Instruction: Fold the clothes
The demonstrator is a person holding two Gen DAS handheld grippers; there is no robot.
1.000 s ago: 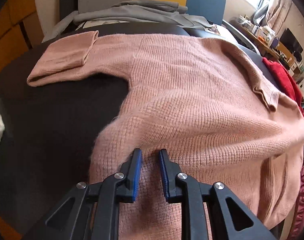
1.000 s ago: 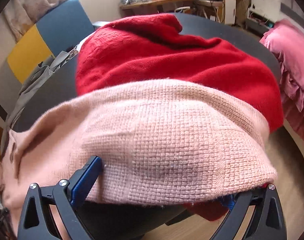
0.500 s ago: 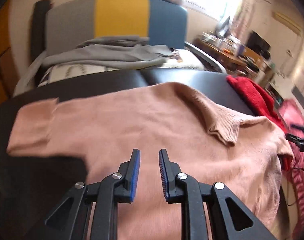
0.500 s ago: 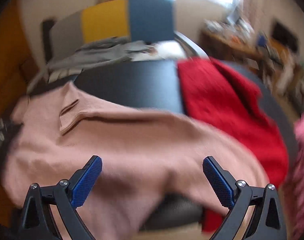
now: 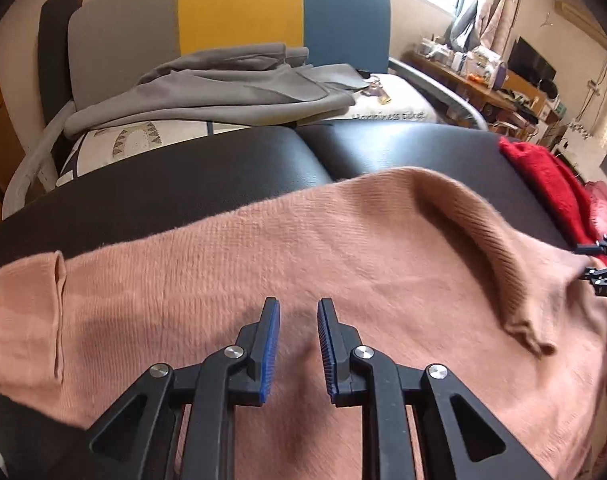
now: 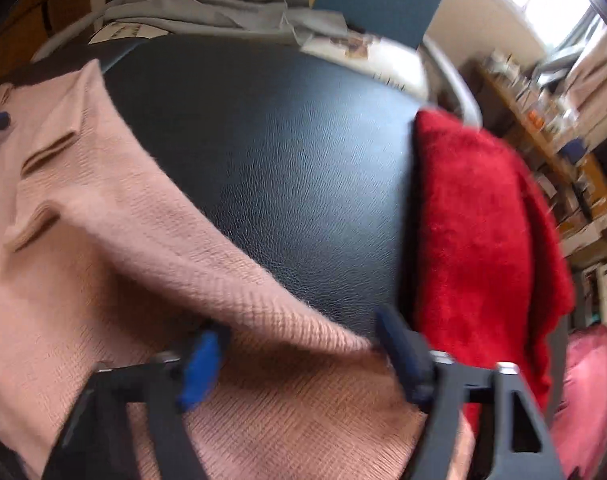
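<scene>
Pink sweater (image 5: pixel 343 280) spread on black desk (image 6: pixel 283 168). Left tongs (image 5: pixel 298 344) slightly parted above it, gripping nothing. Right tongs (image 6: pixel 299 356) wide open over sweater edge, beside red sweater (image 6: pixel 483 220).

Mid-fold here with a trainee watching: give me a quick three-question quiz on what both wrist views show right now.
1. True or false: the left gripper has a fold of the pink sweater pinched between its fingers.
2. Multiple choice: the red garment lies A) under the grey clothes, B) on the black surface to the right of the pink sweater, C) in the right gripper.
3. Fill in: the right gripper's jaws stand ____, astride the sweater's edge.

Key: 1 false, the narrow gap between the pads holds nothing; 2 B; 3 open.
</scene>
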